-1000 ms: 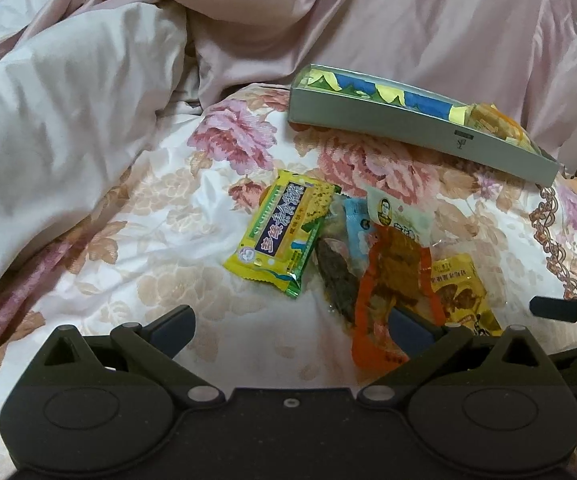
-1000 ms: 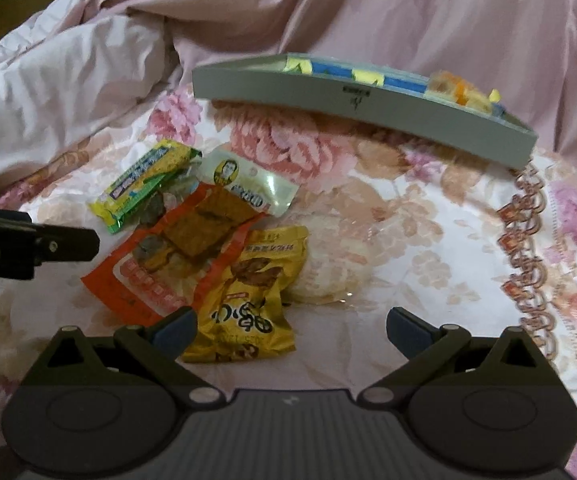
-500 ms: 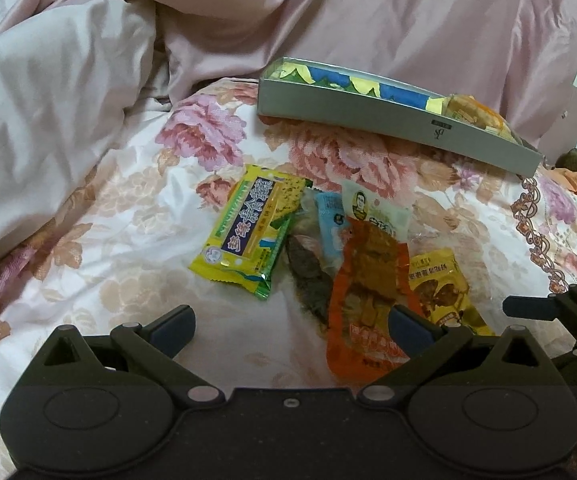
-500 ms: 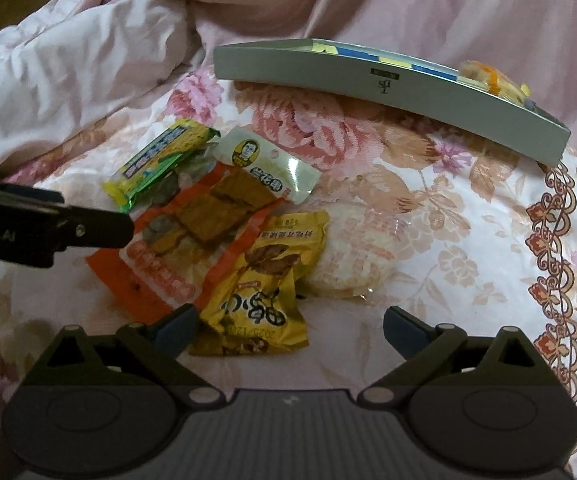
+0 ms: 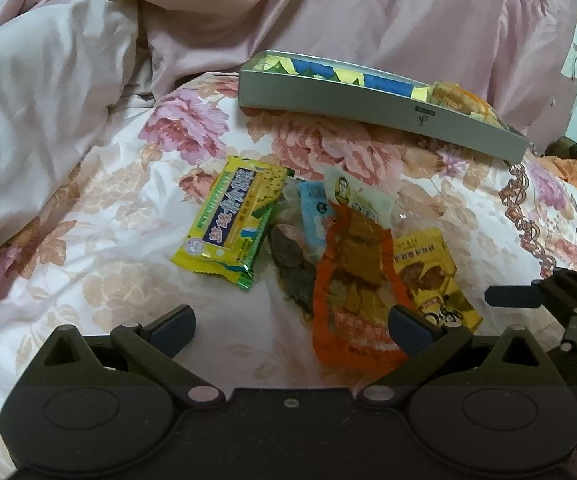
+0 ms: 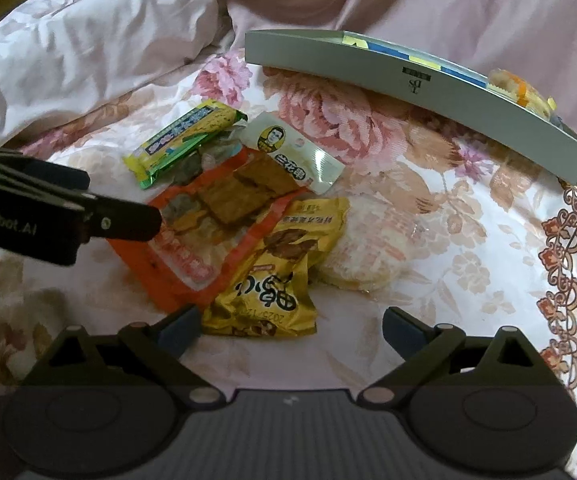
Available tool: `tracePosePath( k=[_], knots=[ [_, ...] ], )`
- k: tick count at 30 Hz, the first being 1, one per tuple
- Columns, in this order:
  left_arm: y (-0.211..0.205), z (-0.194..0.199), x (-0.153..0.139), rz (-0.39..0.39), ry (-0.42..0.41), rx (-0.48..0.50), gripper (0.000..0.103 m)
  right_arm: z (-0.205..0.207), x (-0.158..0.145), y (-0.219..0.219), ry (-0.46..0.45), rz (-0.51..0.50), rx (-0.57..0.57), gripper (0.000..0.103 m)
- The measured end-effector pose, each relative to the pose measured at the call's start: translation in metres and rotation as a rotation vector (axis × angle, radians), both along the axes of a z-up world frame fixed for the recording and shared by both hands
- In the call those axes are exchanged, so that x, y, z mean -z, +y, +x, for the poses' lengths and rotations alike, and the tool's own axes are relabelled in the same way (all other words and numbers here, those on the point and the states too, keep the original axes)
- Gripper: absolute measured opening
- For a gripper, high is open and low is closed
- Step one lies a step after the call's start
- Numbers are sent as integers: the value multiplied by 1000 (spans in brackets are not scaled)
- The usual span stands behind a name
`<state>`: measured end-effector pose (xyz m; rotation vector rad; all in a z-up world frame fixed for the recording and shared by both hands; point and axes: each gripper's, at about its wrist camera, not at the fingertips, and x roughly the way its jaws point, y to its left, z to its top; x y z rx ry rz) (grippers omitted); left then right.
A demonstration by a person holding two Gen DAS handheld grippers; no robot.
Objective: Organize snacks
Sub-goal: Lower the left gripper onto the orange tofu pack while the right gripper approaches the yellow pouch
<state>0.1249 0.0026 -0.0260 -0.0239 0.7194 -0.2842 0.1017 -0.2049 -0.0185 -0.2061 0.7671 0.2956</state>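
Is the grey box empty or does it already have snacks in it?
Not empty. The grey box holds an orange-yellow packet at its right end; the rest shows only blue and yellow.

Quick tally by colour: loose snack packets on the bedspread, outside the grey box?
Yellow-green wafer pack: 1
Orange pack: 1
Golden-yellow pack: 1
White pack: 1
Clear rice-cracker pack: 1
Clear pack with blue label: 1
Total: 6

dark snack (image 5: 294, 276) half-hidden, round cracker (image 6: 362, 258) partly covered
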Motion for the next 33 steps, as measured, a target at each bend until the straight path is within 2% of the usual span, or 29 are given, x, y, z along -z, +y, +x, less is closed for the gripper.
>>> tracePosePath(
  k=[4,7,9,12,17,22,25,27,28,30,33],
  knots=[
    [0,-1,0,5,-3,5,102,0,2,0,-33,-5,16,92],
    [0,-1,0,2,-3,4,102,-1,0,-3,-62,-29,38,76],
    [0,-1,-1,0,-4,4,102,1,-2,-9,-53,-11,55,72],
    [1,-1,-1,0,-6,2,102,1,-3,-14,-50,3,36,71],
    [0,1,-2,-8,-10,-1,102,-1,-2,-6,-76,-110,-64,78],
    [-13,5,-2,4,-32,58,102,11,-4,-12,-33,-43,-83,83],
    [-19,9,-2,-16,-28,78,97,14,0,-8,-45,-39,-115,84],
    [-20,12,0,-32,-9,77,91,16,1,-9,-43,-20,-116,81],
    [-20,14,2,-34,-1,72,90,16,1,-10,-39,-10,-114,73],
    [-21,14,5,-13,8,63,90,16,0,-11,-30,6,-108,66],
    [-22,13,5,23,-8,67,91,13,-2,-11,-23,-14,-90,66]
  ],
)
